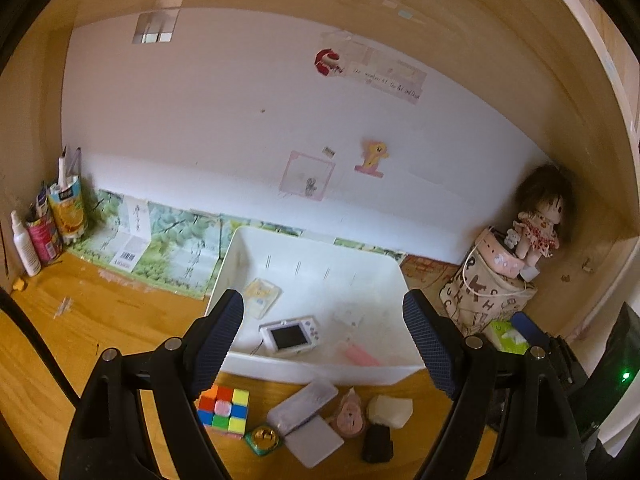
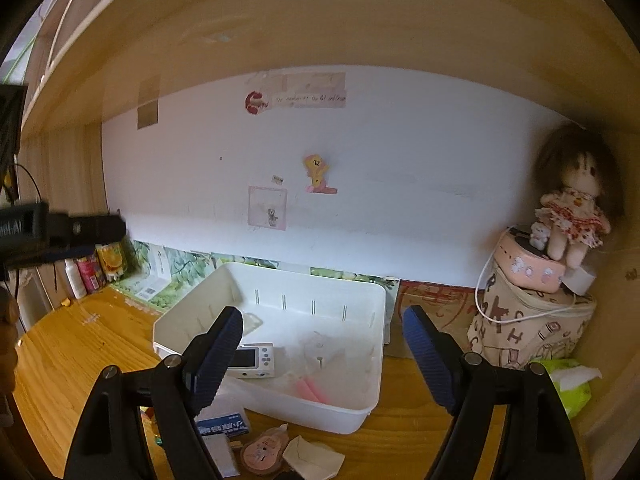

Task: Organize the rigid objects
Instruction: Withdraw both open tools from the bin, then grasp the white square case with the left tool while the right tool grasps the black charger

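Both the left gripper (image 1: 323,320) and the right gripper (image 2: 323,336) hang wide and empty above the white bin (image 1: 316,372), probably free to pick the cube (image 1: 224,410) lying near it.

- Fabric pouch (image 2: 532,332) at the desk's right rear corner: printed capital letters; "H", "C", "D" legible, others partly.
- Paper strip (image 1: 386,78) taped on the back wall: one handwritten line, too blurred to read.
- Blue box (image 2: 224,424) at the desk's front edge: white print, unreadable.
- Orange carton (image 1: 68,210) at the left rear corner: label text too small.
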`<state>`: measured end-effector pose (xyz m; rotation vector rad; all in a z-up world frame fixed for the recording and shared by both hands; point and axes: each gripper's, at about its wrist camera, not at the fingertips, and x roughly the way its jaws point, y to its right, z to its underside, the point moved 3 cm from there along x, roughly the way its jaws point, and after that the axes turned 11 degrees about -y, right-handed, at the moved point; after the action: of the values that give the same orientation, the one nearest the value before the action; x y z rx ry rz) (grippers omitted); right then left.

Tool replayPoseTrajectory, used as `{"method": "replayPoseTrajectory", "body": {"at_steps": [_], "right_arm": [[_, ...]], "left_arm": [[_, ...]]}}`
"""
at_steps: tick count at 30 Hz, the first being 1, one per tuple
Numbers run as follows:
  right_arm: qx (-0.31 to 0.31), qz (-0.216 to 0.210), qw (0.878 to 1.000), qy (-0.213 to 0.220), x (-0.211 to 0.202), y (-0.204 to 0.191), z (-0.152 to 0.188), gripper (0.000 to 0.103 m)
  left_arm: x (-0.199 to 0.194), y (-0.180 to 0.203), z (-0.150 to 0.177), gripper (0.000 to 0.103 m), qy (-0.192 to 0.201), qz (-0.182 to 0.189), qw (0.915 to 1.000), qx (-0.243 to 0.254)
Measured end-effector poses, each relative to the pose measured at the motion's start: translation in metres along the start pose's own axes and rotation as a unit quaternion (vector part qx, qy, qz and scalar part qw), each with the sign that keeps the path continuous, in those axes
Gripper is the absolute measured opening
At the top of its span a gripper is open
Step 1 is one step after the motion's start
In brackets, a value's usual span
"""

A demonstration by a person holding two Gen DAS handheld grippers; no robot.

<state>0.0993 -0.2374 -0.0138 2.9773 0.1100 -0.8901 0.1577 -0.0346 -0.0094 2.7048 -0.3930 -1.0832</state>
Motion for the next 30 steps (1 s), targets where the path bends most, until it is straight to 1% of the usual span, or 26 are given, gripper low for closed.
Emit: {"method": "replayPoseTrajectory", "body": {"at_steps": [6,12,16,18,21,24,30], "right_arm": [[0.025,-0.007,0.999,-0.025,-0.003,0.001,0.018,0.083],[0.033,-0.01,0.998,-0.06,0.002,0.0,0.038,0.083],[0.036,-0.01,0.995,-0.087,0.007,-0.001,0.053,0.083],[0.036,-0.01,0.994,-0.102,0.011,-0.003,0.059,0.083],[0.037,-0.012,0.992,-0.122,0.016,-0.004,0.069,0.083],[0.039,-0.016,0.989,-0.14,0.02,-0.005,0.077,0.083],[0.049,-0.026,0.984,-0.172,0.032,-0.007,0.09,0.083]], "left_arm": [[-0.001,-0.011,0.014,0.084,-0.018,-0.002,0.9996,-0.02],[0.003,-0.022,0.027,0.084,-0.038,-0.024,0.9987,-0.024],[0.009,-0.031,0.034,0.084,-0.061,-0.032,0.9969,-0.037],[0.014,-0.034,0.04,0.084,-0.078,-0.037,0.9954,-0.041],[0.024,-0.036,0.05,0.084,-0.113,-0.046,0.9916,-0.043],[0.033,-0.038,0.059,0.084,-0.142,-0.046,0.9877,-0.048],[0.059,-0.037,0.079,0.084,-0.21,-0.042,0.9756,-0.05]]}}
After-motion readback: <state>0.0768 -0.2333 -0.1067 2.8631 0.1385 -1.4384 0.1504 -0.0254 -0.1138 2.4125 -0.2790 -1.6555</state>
